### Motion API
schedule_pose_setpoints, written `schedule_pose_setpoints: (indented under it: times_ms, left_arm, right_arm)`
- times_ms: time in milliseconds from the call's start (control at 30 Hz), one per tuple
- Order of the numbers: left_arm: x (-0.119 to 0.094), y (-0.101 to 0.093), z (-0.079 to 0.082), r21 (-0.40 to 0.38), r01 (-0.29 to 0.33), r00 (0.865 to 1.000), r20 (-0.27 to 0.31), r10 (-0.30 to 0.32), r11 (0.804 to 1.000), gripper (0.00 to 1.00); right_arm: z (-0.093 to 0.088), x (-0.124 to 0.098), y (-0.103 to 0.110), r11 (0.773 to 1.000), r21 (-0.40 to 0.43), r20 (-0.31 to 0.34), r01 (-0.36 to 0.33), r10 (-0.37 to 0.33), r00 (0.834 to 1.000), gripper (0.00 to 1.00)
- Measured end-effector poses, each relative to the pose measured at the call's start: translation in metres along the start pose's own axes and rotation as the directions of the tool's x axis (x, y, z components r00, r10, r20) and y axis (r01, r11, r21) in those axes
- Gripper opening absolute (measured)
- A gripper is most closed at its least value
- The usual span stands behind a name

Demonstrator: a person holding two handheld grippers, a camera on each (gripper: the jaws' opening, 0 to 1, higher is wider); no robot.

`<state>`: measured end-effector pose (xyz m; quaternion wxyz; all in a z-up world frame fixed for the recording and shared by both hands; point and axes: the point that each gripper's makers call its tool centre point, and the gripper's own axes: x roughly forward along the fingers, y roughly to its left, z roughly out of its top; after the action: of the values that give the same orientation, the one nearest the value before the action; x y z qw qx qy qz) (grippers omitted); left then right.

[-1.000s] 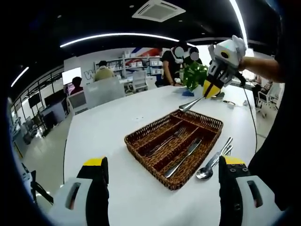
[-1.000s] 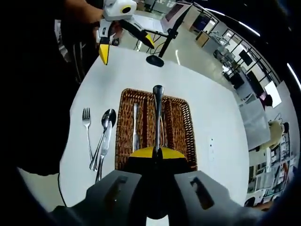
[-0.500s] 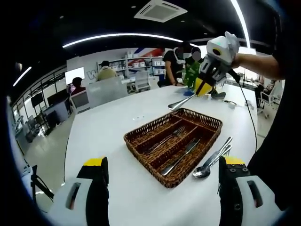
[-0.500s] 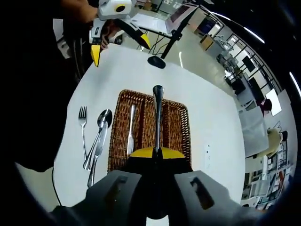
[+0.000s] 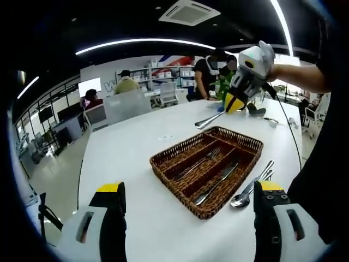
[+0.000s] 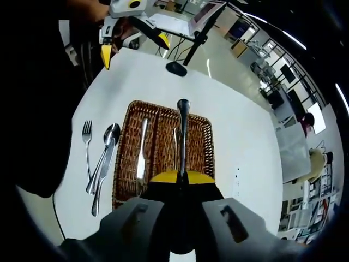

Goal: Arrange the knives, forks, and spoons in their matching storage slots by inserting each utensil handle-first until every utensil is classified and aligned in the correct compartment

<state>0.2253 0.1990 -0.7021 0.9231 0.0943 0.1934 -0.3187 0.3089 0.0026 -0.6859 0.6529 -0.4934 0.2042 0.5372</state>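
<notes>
On the white table (image 6: pixel 245 136) sits the wicker tray (image 6: pixel 122 166), a knife (image 6: pixel 141 158) lying in one compartment, a fork (image 6: pixel 175 144) in another. Above it, the right gripper (image 6: pixel 180 177) has its jaws clamped on a utensil (image 6: pixel 182 128), handle end pointing away over the tray! Beside the tray, on the table: fork (image 6: pixel 87 147), spoon (image 6: pixel 107 144), knife (image 6: pixel 101 180). The left gripper (image 5: pixel 188 204) hangs short of the tray, jaws wide apart.
</notes>
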Motion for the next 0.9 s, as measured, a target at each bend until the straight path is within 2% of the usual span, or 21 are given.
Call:
schedule_pose_setpoints:
  times_ms: [400, 900]
  left_arm:
    - [0.010, 0.008, 0.000, -0.014, 0.010, 1.000, 0.000, -0.010, 1.000, 0.99]
    - [0.011, 0.009, -0.006, -0.034, 0.013, 1.000, 0.002, -0.013, 0.999, 0.99]
  right_arm:
    - [-0.004, 0.008, -0.026, 1.000, -0.013, -0.009, 0.007, -0.007, 1.000, 0.00]
    - [-0.004, 0.041, -0.063, 0.999, -0.054, -0.021, 0.008, -0.009, 1.000, 0.00]
